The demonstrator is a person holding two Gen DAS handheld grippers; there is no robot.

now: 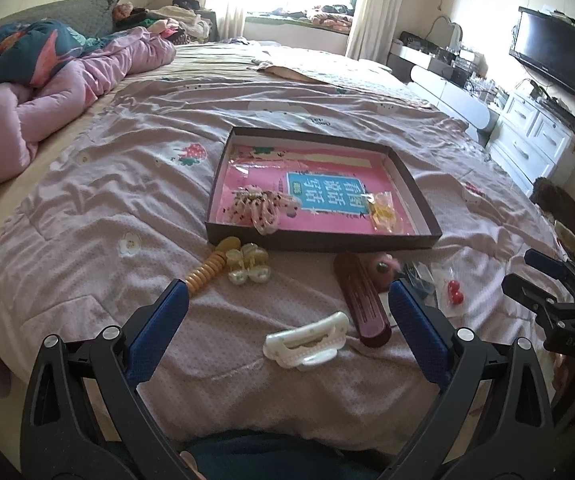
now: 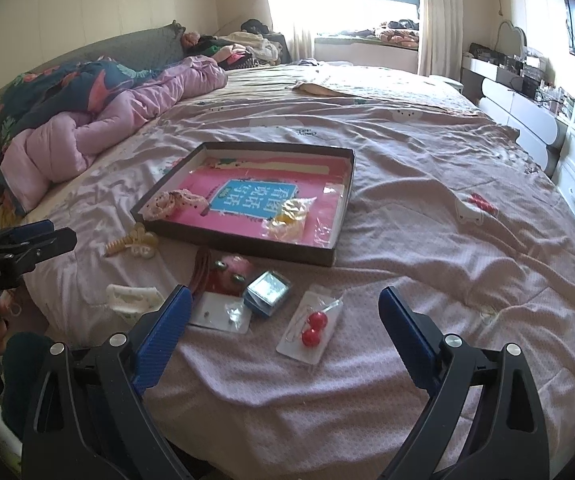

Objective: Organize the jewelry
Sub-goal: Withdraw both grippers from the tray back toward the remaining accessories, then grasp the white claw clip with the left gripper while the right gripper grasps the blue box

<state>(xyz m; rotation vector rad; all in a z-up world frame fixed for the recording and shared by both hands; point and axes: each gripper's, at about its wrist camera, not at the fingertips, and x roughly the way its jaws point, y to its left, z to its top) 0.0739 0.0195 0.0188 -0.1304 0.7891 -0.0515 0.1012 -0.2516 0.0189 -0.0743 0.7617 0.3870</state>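
Jewelry and hair pieces lie scattered on the pink bedspread (image 2: 427, 208) just in front of a shallow dark box (image 1: 319, 240), which already holds a beaded scrunchie (image 1: 261, 208) and a yellow item in a clear bag (image 1: 383, 210). The left gripper (image 1: 287, 300) hangs over the near pieces with its jaws spread wide and nothing between them; the white hair claw (image 1: 305, 340) lies directly ahead of it. The right gripper (image 2: 283, 304) is equally wide open and empty, with the carded red bead earrings (image 2: 311, 328) between its fingers' line of sight. Risk likely lies in the soft, wrinkled cover: a flat card or slick plastic sleeve could slide or tip away as fingers close, or cloth could get pinched along with it. The maroon comb clip (image 1: 363, 304), a pink fuzzy piece (image 2: 235, 268) and a small blue box (image 2: 267, 292) crowd together, so grabbing one may drag its neighbours. The amber claw clip (image 1: 243, 264) sits touching the box's near wall. A second earring card (image 2: 223, 314) is partly hidden behind the right gripper's left finger, and its tiny studs are hard to make out.
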